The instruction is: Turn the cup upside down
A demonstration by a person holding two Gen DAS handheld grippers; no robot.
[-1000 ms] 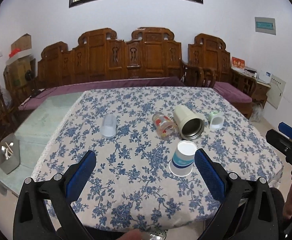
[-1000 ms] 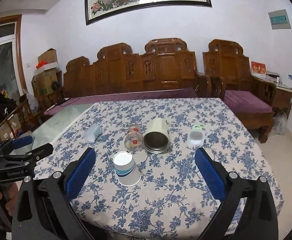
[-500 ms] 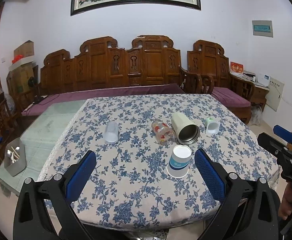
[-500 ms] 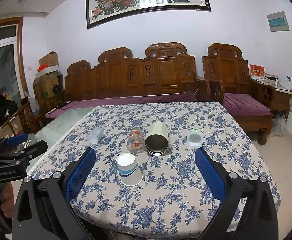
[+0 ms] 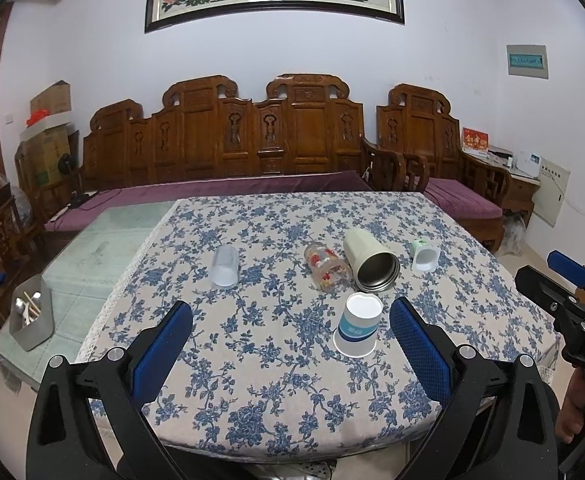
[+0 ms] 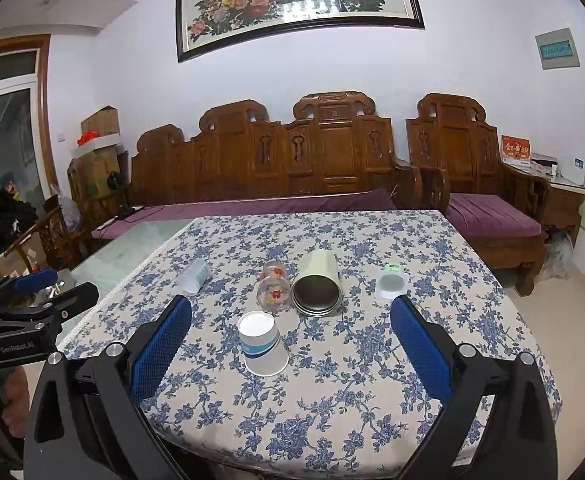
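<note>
paper cup (image 5: 357, 330) stands inverted on tablecloth (image 5: 252, 380).

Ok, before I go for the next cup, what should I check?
1. Left gripper open and empty: ok.
2. Right gripper open and empty: ok.
3. Paper cup already rim-down on the tablecloth: ok.
4. Clear plastic cup on its side, room around it: ok.
5. Room for the jaws between glass and tumbler: not ok, they lie close side by side.
6. Whether glass and tumbler touch: cannot tell.
</note>
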